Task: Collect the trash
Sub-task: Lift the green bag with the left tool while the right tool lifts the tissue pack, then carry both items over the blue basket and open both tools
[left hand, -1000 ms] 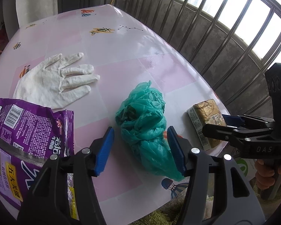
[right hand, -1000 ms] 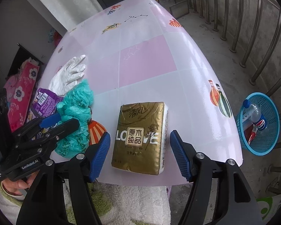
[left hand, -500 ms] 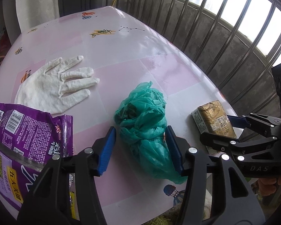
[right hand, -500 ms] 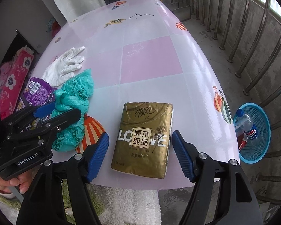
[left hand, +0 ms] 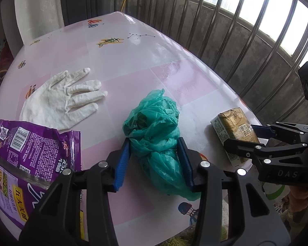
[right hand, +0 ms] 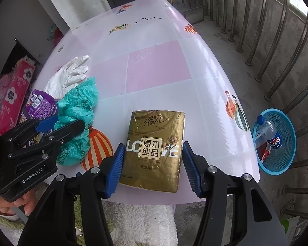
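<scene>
Left gripper (left hand: 154,157) low — straddling bag (left hand: 156,131).

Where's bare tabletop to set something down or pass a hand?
Free: the far half of the table, beyond the white glove and gold tissue pack, and the strip right of the pack. Crowded: the near-left corner, where glove, purple snack bag and green plastic bag bunch together.

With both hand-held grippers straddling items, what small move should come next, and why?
Probably close the left hand-held gripper on the green plastic bag: its blue pads already flank the bag's bunched middle. The right hand-held gripper likewise brackets the gold tissue pack.
</scene>
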`<state>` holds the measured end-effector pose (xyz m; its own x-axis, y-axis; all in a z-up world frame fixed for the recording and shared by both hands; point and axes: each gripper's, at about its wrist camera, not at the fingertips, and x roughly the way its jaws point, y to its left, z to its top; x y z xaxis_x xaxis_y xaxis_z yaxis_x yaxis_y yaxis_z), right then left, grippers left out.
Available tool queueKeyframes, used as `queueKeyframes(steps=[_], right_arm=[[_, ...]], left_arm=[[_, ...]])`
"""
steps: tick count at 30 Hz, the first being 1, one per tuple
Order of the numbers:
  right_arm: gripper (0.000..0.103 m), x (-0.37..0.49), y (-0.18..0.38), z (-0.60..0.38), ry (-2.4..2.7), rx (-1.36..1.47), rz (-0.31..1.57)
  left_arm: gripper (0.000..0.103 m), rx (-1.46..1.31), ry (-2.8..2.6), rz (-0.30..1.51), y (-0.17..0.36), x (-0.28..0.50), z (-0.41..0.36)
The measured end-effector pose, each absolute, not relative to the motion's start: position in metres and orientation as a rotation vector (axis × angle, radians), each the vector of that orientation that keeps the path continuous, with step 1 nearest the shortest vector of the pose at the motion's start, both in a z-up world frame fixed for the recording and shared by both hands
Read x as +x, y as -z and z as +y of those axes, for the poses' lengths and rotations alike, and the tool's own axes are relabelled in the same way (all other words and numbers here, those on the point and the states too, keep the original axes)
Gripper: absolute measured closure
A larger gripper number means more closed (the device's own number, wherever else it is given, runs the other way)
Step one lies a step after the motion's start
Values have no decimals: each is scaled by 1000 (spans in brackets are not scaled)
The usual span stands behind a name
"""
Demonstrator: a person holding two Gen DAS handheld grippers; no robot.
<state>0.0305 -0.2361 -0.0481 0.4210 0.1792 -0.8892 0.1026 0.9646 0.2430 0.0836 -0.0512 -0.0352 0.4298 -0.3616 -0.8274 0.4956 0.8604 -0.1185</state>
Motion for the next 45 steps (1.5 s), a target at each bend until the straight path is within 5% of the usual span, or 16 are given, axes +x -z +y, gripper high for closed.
queueKeyframes(steps=[45], right_arm=[[49, 17, 16, -269, 4, 368, 1027]], left_arm=[[61, 189, 572, 848, -10, 64, -65]])
